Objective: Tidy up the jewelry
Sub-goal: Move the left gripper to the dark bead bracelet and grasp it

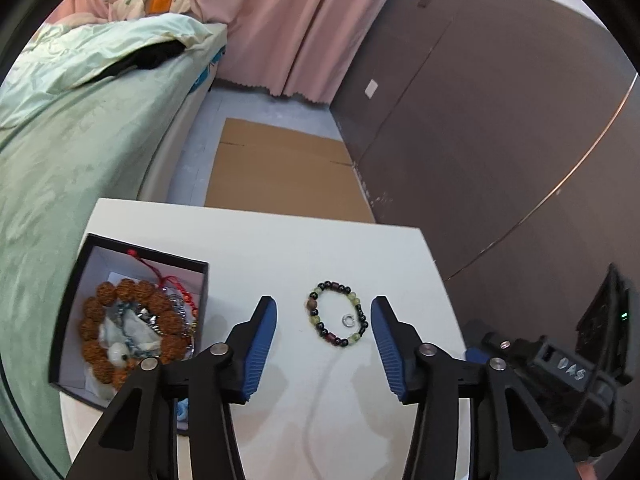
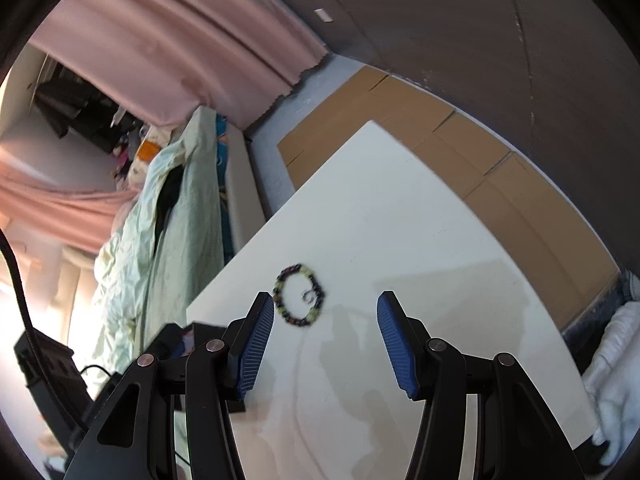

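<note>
Jewelry lies in two places on the white surface (image 1: 360,248). A beaded bracelet (image 1: 337,313) of green, black and dark red beads rests flat out in the open, and a small silver ring (image 1: 347,321) sits inside its loop, close to the right-hand beads. To the left stands an open black box (image 1: 200,280) with a white lining, holding a large bracelet of knobbly brown beads (image 1: 132,292), a red cord (image 1: 176,284) and some chain pieces, all tangled together.

Seen from the left wrist, the left claw (image 1: 324,312) hovers above the surface with its blue pads apart, the beaded bracelet showing in the gap between them, nearer the right pad; no pad touches it. The right claw (image 2: 326,306) also stands apart with nothing held. In its blurred view the same bracelet (image 2: 300,296) lies just ahead of the left pad, with the ring (image 2: 307,296) inside it.

A bed with a pale green cover (image 1: 60,152) runs along the left of the surface, flat cardboard (image 1: 280,168) lies on the floor beyond, and pink curtains (image 1: 288,20) hang behind.
</note>
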The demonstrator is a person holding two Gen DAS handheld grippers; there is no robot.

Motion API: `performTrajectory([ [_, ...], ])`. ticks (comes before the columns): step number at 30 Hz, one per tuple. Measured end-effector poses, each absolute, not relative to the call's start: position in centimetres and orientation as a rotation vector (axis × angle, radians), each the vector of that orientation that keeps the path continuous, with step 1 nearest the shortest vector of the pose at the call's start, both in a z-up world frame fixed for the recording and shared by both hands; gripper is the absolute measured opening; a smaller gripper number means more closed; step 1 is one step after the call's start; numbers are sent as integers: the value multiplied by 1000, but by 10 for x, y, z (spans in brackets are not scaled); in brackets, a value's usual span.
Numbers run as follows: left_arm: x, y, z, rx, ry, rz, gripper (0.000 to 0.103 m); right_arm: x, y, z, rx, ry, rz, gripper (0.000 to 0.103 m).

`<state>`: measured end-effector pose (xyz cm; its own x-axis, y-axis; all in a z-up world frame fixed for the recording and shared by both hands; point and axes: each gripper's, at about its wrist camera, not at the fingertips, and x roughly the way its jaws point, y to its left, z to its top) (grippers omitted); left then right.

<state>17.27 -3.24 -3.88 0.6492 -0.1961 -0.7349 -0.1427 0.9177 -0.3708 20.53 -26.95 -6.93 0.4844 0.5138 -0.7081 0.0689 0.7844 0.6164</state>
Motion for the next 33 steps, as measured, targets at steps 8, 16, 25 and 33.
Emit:
performTrajectory([
  [8, 197, -59, -63, -331, 943, -31, 48, 219, -282, -79, 694, 1069, 287, 55],
  [16, 215, -65, -91, -301, 1000, -2, 40, 229, -291, -85, 747, 1078, 277, 55],
  [25, 223, -71, -112, -260, 1021, 26, 38, 229, -283, -88, 743, 1102, 307, 55],
  [33, 217, -58, -111, -278, 1035, 9, 8, 230, -278, -89, 690, 1117, 307, 55],
])
